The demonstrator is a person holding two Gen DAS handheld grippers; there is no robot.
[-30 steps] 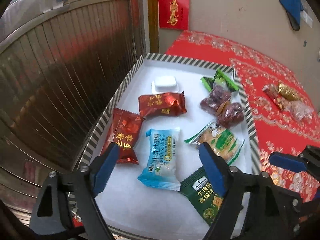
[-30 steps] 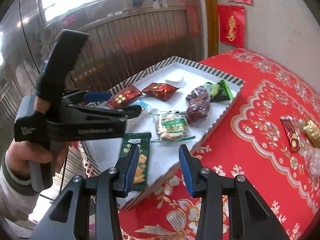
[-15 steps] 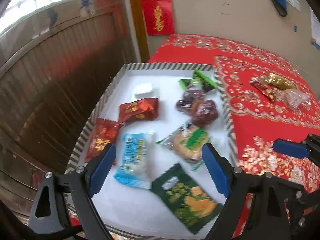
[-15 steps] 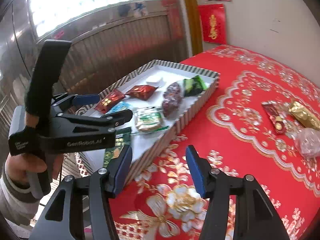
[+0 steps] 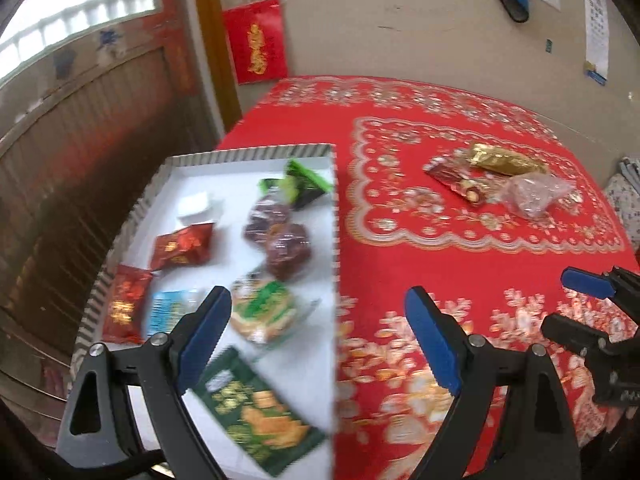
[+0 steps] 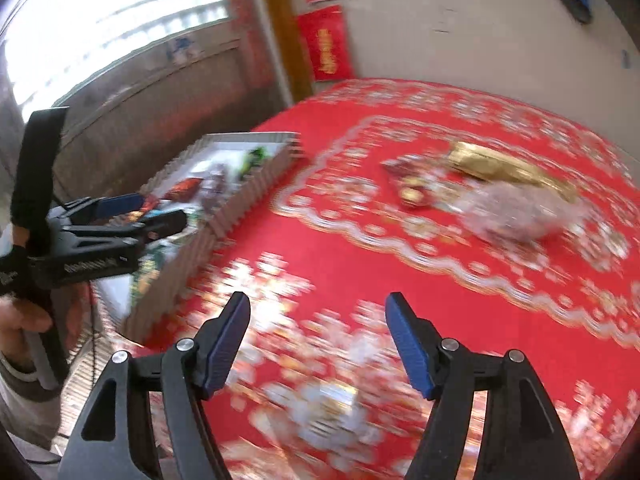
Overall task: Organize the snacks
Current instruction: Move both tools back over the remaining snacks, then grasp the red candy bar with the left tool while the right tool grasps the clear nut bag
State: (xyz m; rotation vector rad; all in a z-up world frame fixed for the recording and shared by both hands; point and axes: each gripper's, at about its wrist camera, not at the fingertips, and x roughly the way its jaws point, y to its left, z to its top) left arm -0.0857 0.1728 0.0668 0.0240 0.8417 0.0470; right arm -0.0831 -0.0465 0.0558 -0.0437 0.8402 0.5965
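Observation:
A striped-edged white tray (image 5: 334, 216) (image 6: 256, 196) lies at the left end of the red tablecloth with several wrapped snacks in it, a dark green packet (image 5: 256, 408) nearest me. Three loose snacks lie together on the cloth to the right: a gold packet (image 5: 502, 159) (image 6: 504, 168), a red packet (image 5: 456, 180) (image 6: 412, 188) and a clear bag (image 5: 534, 194) (image 6: 516, 216). My left gripper (image 5: 320, 344) is open and empty over the tray's right edge. My right gripper (image 6: 318, 344) hangs over bare cloth, its jaws opening with nothing between them.
A wooden slatted wall runs along the tray's left side. The beige wall (image 5: 400, 20) behind the table carries red paper decorations (image 5: 258, 40). A hand (image 6: 24, 316) holds the left gripper at the left of the right wrist view.
Both grippers have swung right, away from the tray and toward the loose snacks on the cloth. The right gripper's jaws have spread wider. The left gripper stays open.

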